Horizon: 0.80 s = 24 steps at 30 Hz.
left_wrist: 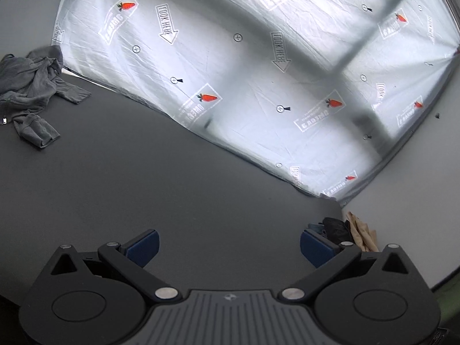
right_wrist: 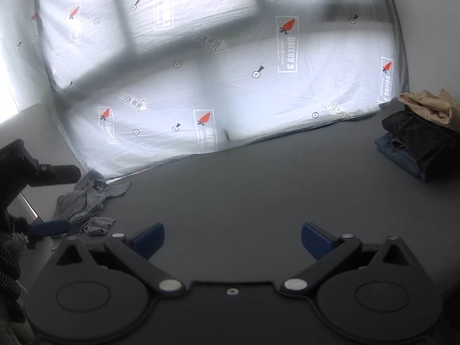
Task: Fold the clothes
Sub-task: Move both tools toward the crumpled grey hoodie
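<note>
Both grippers, left (left_wrist: 229, 247) & right (right_wrist: 233, 240), are held wide open w/ nothing gripped. The crumpled grey garment (left_wrist: 28, 92) lies at the table's (left_wrist: 172, 189) far left edge, well apart from the folded stack (right_wrist: 417, 141). Risk: only one layer gets pinched, so it's dragged off the edge.

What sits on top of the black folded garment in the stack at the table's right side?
A crumpled tan garment rests on the black garment, with blue denim showing beneath. Whatever lies further under the stack is covered.
</note>
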{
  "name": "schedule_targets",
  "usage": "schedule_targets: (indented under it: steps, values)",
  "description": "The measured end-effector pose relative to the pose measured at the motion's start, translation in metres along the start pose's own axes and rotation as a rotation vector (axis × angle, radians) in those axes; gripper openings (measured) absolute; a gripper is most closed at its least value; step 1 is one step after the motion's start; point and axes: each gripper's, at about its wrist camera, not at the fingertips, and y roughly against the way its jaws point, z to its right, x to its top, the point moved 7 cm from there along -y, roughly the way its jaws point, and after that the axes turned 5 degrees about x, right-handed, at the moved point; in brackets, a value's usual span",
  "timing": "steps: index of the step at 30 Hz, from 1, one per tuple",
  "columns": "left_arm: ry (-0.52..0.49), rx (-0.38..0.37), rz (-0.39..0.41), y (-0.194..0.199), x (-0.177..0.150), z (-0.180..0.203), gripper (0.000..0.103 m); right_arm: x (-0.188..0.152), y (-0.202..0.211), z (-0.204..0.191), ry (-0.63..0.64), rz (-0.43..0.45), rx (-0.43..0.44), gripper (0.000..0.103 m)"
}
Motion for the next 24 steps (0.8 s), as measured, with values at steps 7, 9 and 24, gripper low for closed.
schedule_targets:
  steps: [7,9,24]
  values:
    - [0.119,0.209,0.052,-0.018,0.065,-0.041,0.103,0.047,-0.112,-0.031,0.038,-0.070,0.183,0.103]
    - [0.144,0.274,0.098,-0.019,0.077,-0.060,0.103,0.055,-0.143,-0.051,0.081,-0.095,0.212,0.103]
    - [0.093,0.546,0.126,-0.065,0.190,-0.255,0.103,0.046,-0.316,-0.240,0.394,-0.219,0.288,0.099]
